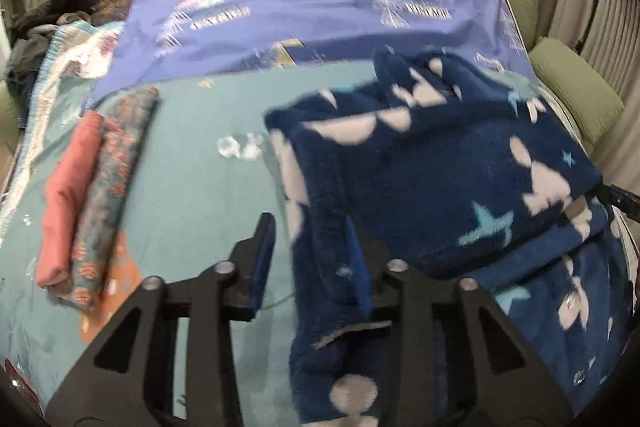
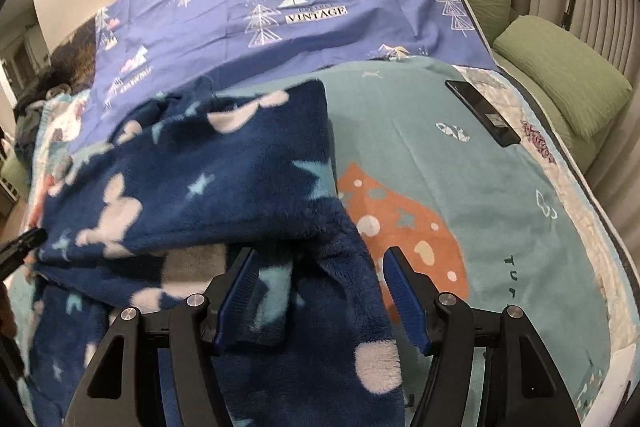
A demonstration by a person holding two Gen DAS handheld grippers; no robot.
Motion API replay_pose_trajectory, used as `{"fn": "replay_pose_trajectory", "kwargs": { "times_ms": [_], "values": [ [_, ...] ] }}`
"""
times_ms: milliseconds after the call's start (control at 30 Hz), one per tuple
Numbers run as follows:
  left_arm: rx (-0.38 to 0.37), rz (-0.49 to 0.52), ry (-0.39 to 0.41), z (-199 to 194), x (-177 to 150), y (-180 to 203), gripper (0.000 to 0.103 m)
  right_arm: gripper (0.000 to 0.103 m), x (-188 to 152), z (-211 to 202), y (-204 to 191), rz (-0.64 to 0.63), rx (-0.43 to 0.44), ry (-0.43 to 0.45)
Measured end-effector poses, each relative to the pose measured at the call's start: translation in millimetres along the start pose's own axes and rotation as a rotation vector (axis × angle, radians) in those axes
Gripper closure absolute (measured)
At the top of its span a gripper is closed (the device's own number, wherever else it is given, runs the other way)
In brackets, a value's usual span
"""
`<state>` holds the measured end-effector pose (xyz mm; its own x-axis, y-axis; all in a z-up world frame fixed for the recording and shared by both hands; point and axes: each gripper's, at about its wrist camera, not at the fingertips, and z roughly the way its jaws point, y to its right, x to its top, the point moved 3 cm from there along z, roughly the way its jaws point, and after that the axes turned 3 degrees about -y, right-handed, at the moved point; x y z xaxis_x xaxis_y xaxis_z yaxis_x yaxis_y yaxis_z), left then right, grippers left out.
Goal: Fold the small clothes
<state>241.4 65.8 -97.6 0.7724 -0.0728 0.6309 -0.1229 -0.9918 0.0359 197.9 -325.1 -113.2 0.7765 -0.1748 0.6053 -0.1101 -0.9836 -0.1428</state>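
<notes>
A navy fleece garment with pale shapes and light blue stars (image 1: 440, 167) is seen spread over the right half of the left wrist frame, lying on a teal blanket with an orange print (image 1: 192, 187) that covers the bed. The left tool (image 1: 312, 247) is seen with its fingers apart, a fold of the fleece draped between them. In the right wrist frame the garment (image 2: 192, 195) fills the left and lower centre, and the right tool (image 2: 316, 287) is likewise held apart with fleece hanging between its blue pads. A folded pink cloth (image 1: 68, 199) and a folded floral teal cloth (image 1: 112, 187) are seen side by side at the left. A black phone (image 2: 480, 111) lies at the upper right.
</notes>
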Motion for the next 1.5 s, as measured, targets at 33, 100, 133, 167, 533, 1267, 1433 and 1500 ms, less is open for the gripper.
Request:
{"fn": "replay_pose_trajectory", "kwargs": {
  "times_ms": [33,100,133,167,533,1267,1433,1500],
  "values": [
    [0.006,-0.007,0.026,-6.7,4.6,0.7,0.061,0.037,3.8,-2.5,-0.7,0.011,0.020,0.008],
    [0.008,-0.021,0.090,-21.9,16.0,-0.2,0.056,0.037,16.5,-6.5,-5.0,0.042,0.076,0.026],
    [0.002,-0.024,0.117,-27.8,19.8,2.1,0.051,0.037,23.1,-6.9,-8.8,0.052,0.098,0.031],
    [-0.008,-0.021,0.138,-32.3,27.8,6.0,0.049,0.037,31.7,-6.3,-15.0,0.056,0.123,0.038],
    [-0.169,0.048,-0.069,77.8,83.4,86.1,0.048,0.082,111.0,95.0,-113.1,0.013,0.308,-0.105],
    [-0.087,0.186,-0.038,0.3,-20.8,70.1,0.040,0.081,-0.2,7.2,-22.4,0.012,0.089,-0.096],
    [-0.138,0.183,0.063,-80.3,-53.8,55.8,0.034,0.065,-53.7,-71.6,-12.5,-0.049,0.133,-0.028],
    [-0.138,0.168,0.071,-102.6,-75.5,45.3,0.032,0.059,-76.6,-93.2,-0.7,-0.040,0.129,-0.013]
  ]
}}
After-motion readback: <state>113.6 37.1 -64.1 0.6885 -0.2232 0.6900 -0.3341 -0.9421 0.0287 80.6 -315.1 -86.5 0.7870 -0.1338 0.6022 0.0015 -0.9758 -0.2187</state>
